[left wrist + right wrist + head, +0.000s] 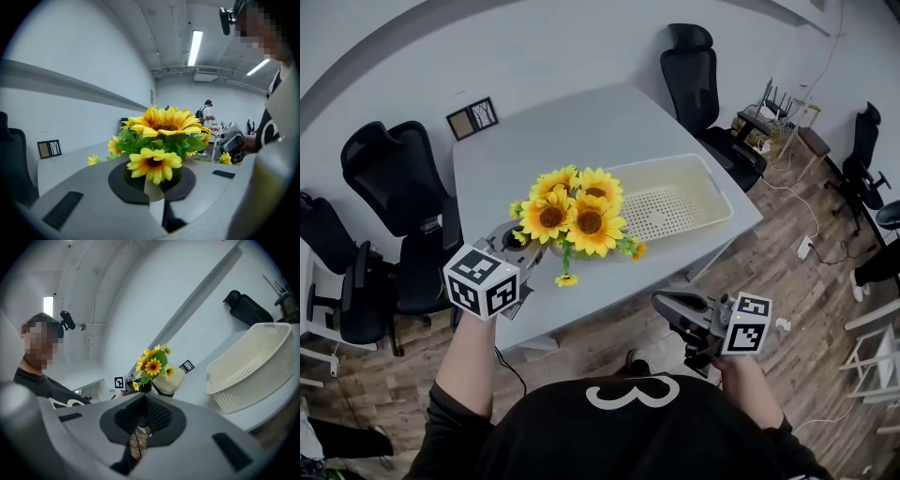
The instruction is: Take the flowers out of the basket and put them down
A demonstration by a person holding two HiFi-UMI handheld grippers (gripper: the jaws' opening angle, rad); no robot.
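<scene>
A bunch of yellow sunflowers (572, 214) with green leaves hangs above the grey table (581, 122), just left of the cream plastic basket (694, 187). My left gripper (528, 247) is shut on the bunch's stems from the near left. In the left gripper view the sunflowers (161, 129) rise right over the closed jaws of the left gripper (154, 187). My right gripper (671, 306) is off the table's near edge, over the floor, jaws together and holding nothing. The right gripper view shows the right gripper (140, 426), the sunflowers (152, 364) far ahead and the basket (253, 366) at the right.
A small picture frame (472, 117) lies on the table's far left corner. Black office chairs (389, 178) stand left of the table, and another chair (694, 75) is behind the basket. Wood floor with cables (806, 216) lies to the right.
</scene>
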